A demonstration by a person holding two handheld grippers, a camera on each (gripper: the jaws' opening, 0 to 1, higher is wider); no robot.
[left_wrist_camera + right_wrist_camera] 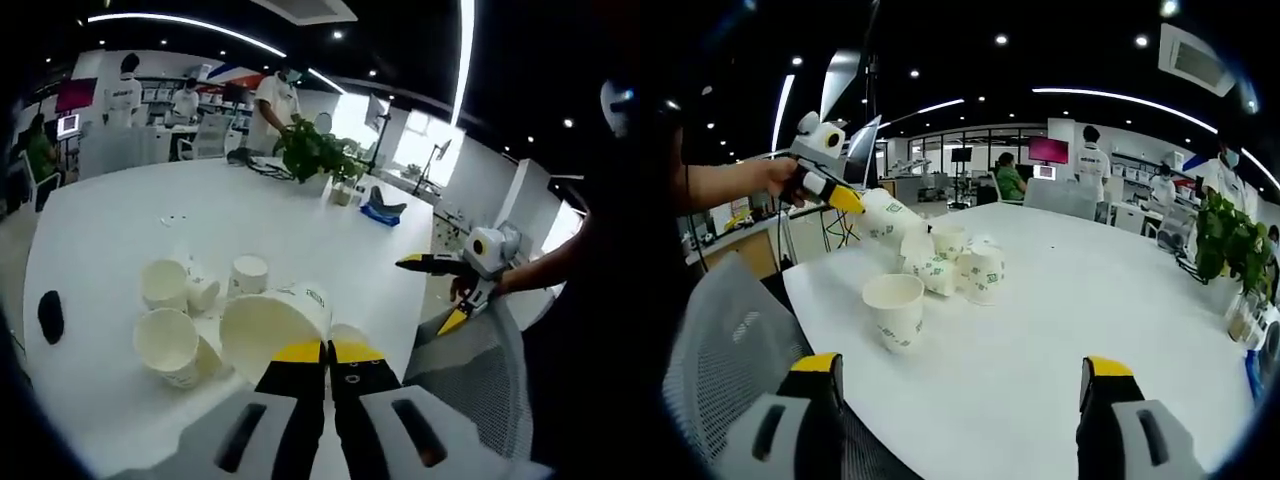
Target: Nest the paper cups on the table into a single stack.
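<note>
In the left gripper view, the yellow-tipped black jaws of the left gripper are pressed together on the rim of a white paper cup with green print, held tilted on its side with its mouth toward the camera, above the near edge of the round white table. Just beyond it, a cluster of loose white paper cups rests on the table: some upright, one inverted, some lying tipped. A small black oval object lies apart near the table's edge. Farther back stand a green potted plant and a blue object. In the right gripper view, the right gripper has its jaws spread wide with nothing between them, above the bare tabletop; one upright white paper cup stands nearest, with a grey mesh chair back beside the table. People in white shirts stand in the background.
</note>
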